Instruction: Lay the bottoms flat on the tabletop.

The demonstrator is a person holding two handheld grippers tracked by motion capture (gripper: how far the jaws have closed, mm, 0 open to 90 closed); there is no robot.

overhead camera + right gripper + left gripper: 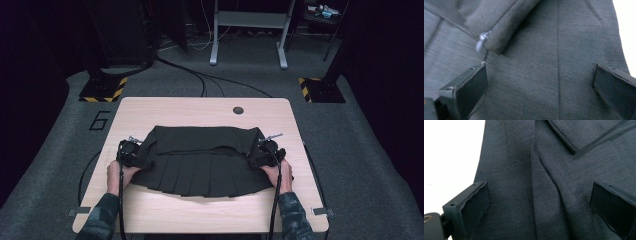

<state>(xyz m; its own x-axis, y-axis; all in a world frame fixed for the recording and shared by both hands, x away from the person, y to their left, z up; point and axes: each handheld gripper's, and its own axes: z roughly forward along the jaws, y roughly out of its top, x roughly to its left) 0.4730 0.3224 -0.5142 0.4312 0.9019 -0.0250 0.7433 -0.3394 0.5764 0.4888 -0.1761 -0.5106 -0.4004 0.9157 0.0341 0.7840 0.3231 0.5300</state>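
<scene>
A black pleated skirt (200, 162) lies flat on the light wooden table (200, 212), its upper part folded down over the pleats. My left gripper (131, 150) rests at the skirt's left edge and my right gripper (265, 152) at its right edge. In the left gripper view the gripper (537, 203) stands open, jaws wide apart over dark cloth (529, 170) with a folded hem at upper right. In the right gripper view the gripper (540, 86) is open above grey-looking fabric (544, 50), close to a small silver zip pull (481, 41) under a folded edge.
A round cable hole (238, 110) sits near the table's far edge. Cables trail from both grippers off the near edge. Beyond the table are carpet, a grey frame (248, 30) and two posts with yellow-black striped bases (102, 90).
</scene>
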